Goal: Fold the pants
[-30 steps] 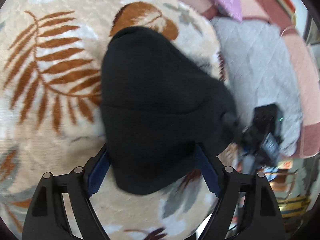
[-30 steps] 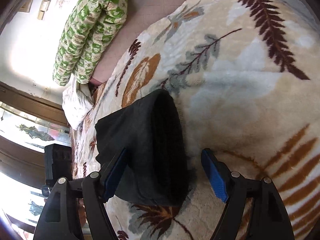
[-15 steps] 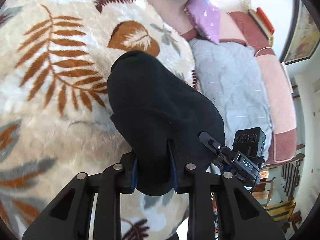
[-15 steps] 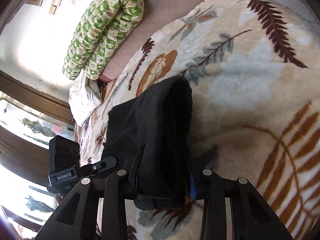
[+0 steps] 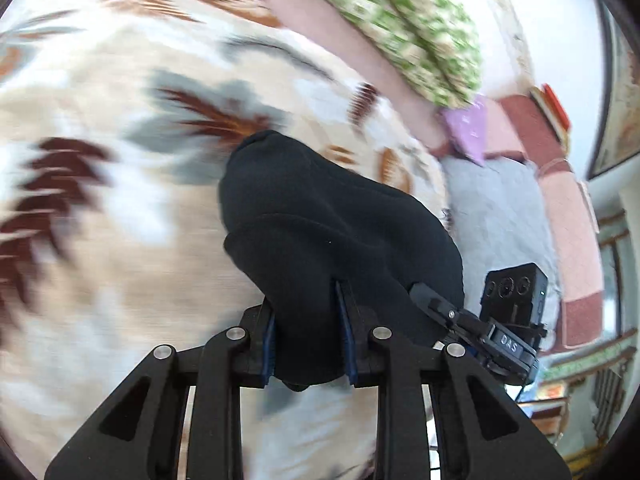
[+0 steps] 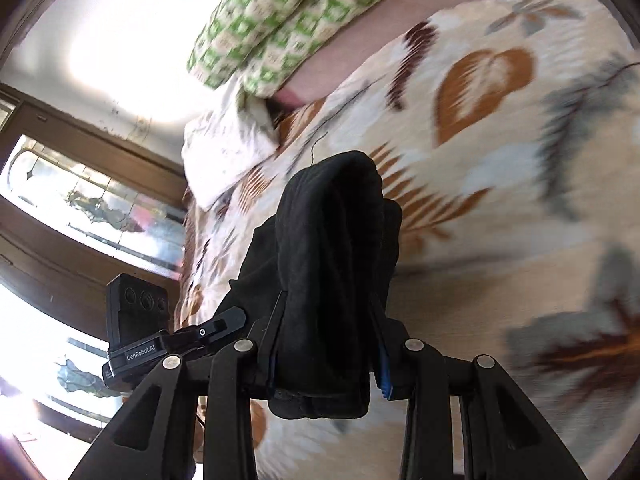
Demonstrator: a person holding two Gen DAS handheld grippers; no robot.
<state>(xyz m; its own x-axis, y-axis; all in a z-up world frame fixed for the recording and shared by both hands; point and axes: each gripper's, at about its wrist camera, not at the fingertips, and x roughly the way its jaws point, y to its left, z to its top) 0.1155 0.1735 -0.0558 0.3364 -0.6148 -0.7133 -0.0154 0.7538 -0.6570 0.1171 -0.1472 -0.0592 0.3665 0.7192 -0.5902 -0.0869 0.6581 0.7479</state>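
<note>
Left gripper (image 5: pixel 308 344): its two blue-padded fingers (image 5: pixel 269 348) are drawn close together and pinch a thick fold of the black pants (image 5: pixel 320 232), whose lower edge hangs just below the pads; the garment bunches upward from the grip as a rounded dark mass. Right gripper (image 6: pixel 326 356): its fingers (image 6: pixel 382 364) likewise closed on the same pants (image 6: pixel 332 248), several stacked layers of cloth pressed between the pads and a hem drooping beneath them. Each camera shows the opposite gripper just beside the bundle, its tip touching or entering the cloth. Beneath and around the pants lies a cream leaf-patterned blanket (image 5: pixel 100 240), strongly motion-blurred, so whether the bundle rests on it or is held slightly clear cannot be told. Farther out: a green-and-white patterned quilt (image 6: pixel 280 28) rolled along the blanket's far edge; a white cloth (image 6: pixel 224 152) beside it; a purple pillow (image 5: pixel 466 128); a grey quilted mat (image 5: pixel 500 208); window panes (image 6: pixel 100 208) at the left of the right-wrist view.
</note>
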